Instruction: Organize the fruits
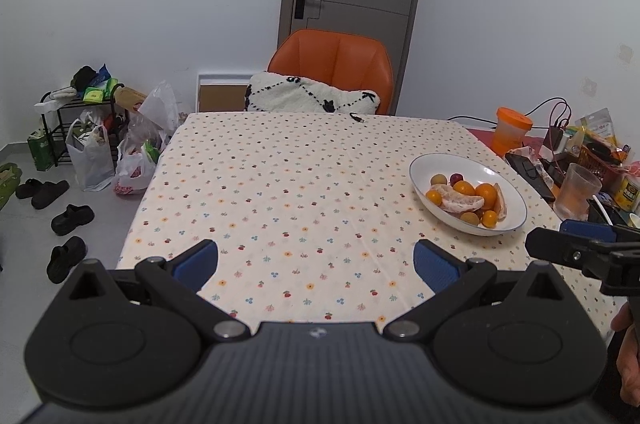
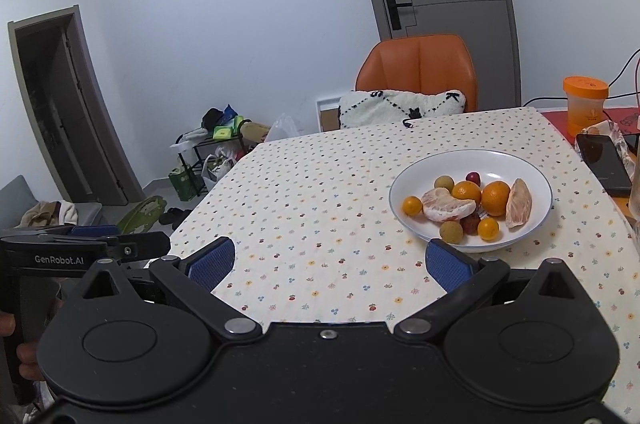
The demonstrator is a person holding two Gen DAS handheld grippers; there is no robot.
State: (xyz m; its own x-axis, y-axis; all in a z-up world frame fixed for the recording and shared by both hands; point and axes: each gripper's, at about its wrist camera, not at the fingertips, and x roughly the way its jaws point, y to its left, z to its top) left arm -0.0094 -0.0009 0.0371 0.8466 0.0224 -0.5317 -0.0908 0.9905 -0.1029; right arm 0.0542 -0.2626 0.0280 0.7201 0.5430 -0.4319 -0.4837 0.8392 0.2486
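Note:
A white bowl (image 1: 516, 220) (image 2: 536, 180) sits on the flowered tablecloth at the right. It holds small oranges (image 2: 496, 198), peeled pomelo segments (image 2: 446, 206), pale round fruits (image 2: 451, 232) and a dark red one (image 2: 473, 177). My left gripper (image 1: 316, 262) hovers open over bare cloth, left of the bowl. My right gripper (image 2: 330, 260) is open too, just short of the bowl's near rim, with nothing between its fingers. Each gripper's side shows at the edge of the other's view.
An orange chair (image 1: 334, 64) with a white cushion (image 1: 312, 96) stands at the table's far side. At the right are an orange-lidded cup (image 1: 512, 130), a phone (image 2: 604, 164), a clear glass (image 1: 578, 190), cables and snack packs. Bags and shoes (image 1: 66, 220) lie on the floor at left.

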